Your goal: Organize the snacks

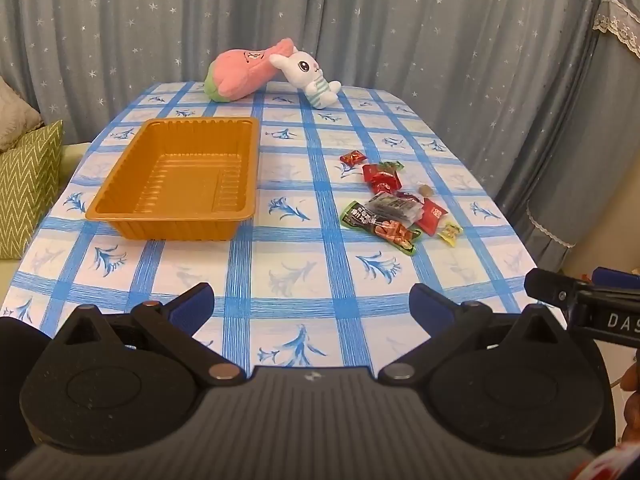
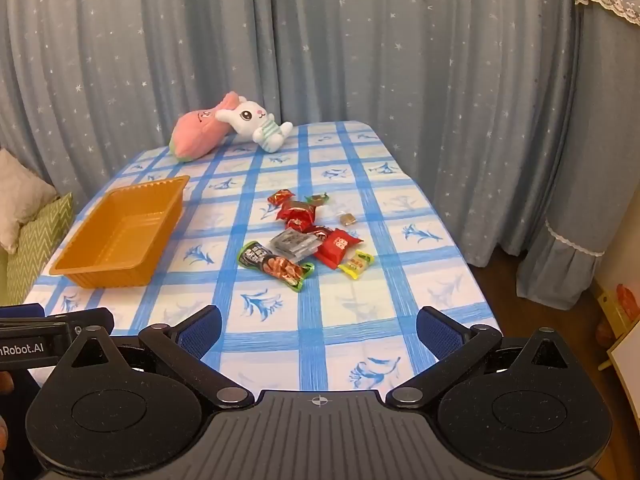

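Note:
An empty orange plastic tray [image 1: 120,212] [image 2: 96,274] sits on the left of the blue checked table. A loose pile of snack packets [image 1: 396,204] [image 2: 308,236] lies to its right: a long green packet [image 1: 378,226] [image 2: 276,266], red packets [image 1: 382,178] [image 2: 338,246], a small yellow one [image 1: 450,233] [image 2: 356,265]. My left gripper [image 1: 312,304] is open and empty above the near table edge. My right gripper [image 2: 318,332] is open and empty, also near the front edge. Part of the right gripper shows in the left wrist view [image 1: 580,296].
A pink plush [image 1: 240,76] [image 2: 200,134] and a white rabbit plush [image 1: 310,74] [image 2: 258,122] lie at the table's far end. Blue starred curtains hang behind. A green cushion [image 1: 28,188] sits left of the table. The floor drops off on the right.

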The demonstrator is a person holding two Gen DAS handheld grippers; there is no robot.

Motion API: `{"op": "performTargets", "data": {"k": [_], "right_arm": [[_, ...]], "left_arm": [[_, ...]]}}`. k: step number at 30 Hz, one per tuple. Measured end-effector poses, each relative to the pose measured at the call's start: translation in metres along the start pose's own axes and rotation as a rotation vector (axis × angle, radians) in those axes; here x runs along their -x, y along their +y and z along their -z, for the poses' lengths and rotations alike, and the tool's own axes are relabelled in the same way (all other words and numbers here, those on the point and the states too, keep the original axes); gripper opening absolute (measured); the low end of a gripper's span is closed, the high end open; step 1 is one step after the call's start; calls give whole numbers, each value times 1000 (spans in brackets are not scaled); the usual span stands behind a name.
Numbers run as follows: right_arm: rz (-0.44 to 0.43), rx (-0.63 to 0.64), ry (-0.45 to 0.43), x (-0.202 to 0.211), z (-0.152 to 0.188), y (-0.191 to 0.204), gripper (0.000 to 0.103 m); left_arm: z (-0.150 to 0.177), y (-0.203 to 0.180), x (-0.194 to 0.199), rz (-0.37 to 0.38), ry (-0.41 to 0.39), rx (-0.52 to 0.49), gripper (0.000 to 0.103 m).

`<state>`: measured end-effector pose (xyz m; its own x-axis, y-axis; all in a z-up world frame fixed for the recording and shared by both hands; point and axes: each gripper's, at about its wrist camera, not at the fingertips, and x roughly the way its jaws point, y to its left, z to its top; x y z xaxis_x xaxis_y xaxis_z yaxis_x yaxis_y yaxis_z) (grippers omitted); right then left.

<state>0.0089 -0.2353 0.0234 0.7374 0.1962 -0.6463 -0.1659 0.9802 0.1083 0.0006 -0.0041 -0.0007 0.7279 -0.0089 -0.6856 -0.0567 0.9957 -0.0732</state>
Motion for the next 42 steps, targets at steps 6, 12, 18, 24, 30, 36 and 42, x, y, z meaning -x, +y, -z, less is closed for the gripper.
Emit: {"op": "performTargets", "data": {"k": [6,12,18,24,30,36,42], "right_arm": [[-1,1,2,0,2,0,103],[0,1,-3,1,2,1,103],[2,1,2,0,2,1,103],[4,1,1,0,2,1,103],[3,1,3,0,2,1,103],[3,0,2,0,3,1,103],[2,1,3,1,2,1,103]], "left_arm": [[-1,6,-1,27,0,26,103],[0,4,0,26,-13,17,103],[-1,4,1,27,-12,16,103],[-4,2,2,31,-13,12,103],[-3,0,2,33,-15,11,103],[-3,0,2,33,-15,11,103],[-3,0,2,33,-16,13,103]]}}
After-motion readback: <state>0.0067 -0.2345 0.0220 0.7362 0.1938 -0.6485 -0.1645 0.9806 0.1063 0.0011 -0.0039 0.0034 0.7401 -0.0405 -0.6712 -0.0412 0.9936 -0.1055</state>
